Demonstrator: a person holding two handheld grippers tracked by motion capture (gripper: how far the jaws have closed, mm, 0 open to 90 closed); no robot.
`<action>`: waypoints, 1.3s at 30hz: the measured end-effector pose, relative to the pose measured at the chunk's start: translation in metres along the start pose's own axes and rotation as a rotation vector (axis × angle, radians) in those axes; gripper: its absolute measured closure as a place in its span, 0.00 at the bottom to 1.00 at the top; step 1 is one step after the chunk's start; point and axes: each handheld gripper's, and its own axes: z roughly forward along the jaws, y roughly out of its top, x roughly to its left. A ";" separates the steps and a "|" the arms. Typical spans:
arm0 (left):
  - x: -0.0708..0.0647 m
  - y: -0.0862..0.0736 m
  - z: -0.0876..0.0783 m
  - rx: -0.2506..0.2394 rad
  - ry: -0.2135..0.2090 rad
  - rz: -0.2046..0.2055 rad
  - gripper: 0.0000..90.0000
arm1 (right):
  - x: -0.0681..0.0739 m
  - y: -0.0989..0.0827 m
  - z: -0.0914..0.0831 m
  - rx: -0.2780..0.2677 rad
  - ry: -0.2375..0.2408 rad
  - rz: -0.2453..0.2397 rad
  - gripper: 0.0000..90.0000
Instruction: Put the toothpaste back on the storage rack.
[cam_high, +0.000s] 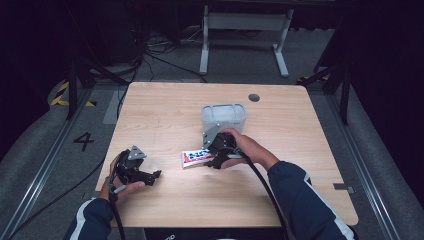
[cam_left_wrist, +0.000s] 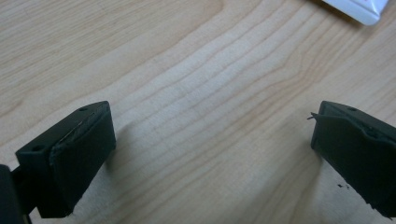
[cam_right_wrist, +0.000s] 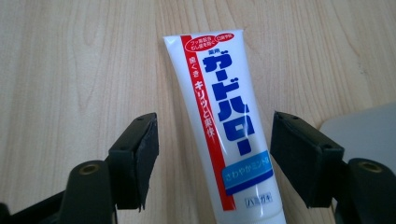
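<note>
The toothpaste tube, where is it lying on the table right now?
In the high view the toothpaste tube lies flat near the table's middle, just in front of the grey bin. The right gripper straddles it, fingers apart on both sides.

High view overlooks table (cam_high: 165, 105); tool views hug it (both showing toothpaste (cam_right_wrist: 224, 126)).

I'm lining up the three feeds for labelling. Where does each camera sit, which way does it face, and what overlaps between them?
High view: fixed above the person's side, looking forward and down on the table, grey bin and toothpaste tube; forearms, both hands, left tongs show.
Left gripper view: rides the left tongs, looking down at bare wood; jaws wide apart.
Right gripper view: rides the right tongs, looking along the tube, which lies between open jaws.
Shared: the tube's white end also shows in the left gripper view's top corner.
</note>
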 end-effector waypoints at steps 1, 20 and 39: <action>-0.001 -0.001 -0.001 0.001 0.000 0.004 0.00 | 0.000 0.001 0.002 0.008 0.003 0.004 0.38; -0.007 -0.009 -0.008 -0.001 0.004 0.002 0.00 | -0.012 0.011 0.030 0.072 0.046 0.001 0.43; -0.007 -0.009 -0.008 0.001 0.005 0.002 0.00 | -0.020 0.013 0.042 0.077 0.092 0.021 0.48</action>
